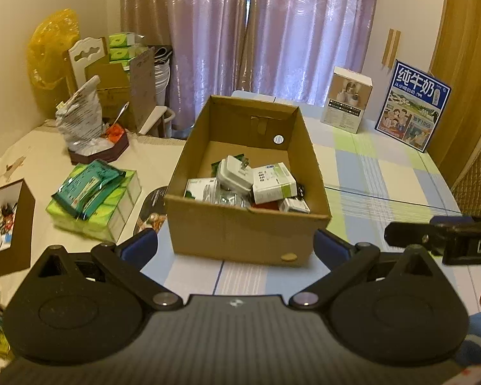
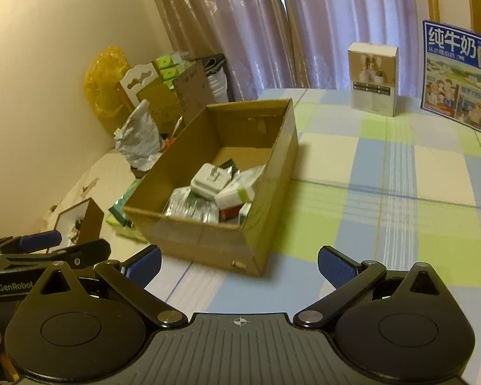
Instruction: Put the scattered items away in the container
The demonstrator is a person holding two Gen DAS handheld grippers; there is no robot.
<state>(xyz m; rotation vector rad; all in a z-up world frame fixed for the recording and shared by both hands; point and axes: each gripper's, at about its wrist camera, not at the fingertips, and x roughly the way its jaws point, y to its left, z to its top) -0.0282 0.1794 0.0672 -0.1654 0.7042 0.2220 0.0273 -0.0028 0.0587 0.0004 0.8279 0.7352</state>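
Hovering short of cardboard box [image 1: 247, 224], left gripper [image 1: 235, 247] and right gripper [image 2: 239, 264] had jaws fully spread, empty. Charger [image 1: 235, 173], packets lay inside box, ahead of jaws. Judged: deposit complete; next, locate remaining stray item on bench [image 2: 384, 192].

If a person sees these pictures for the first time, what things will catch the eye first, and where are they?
The open cardboard box in the middle of the checked tablecloth draws the eye first, with a white plug adapter on top of small packets inside it. Next comes the blue milk carton standing at the far right, near the pink curtain. The left gripper and right gripper are open and empty.
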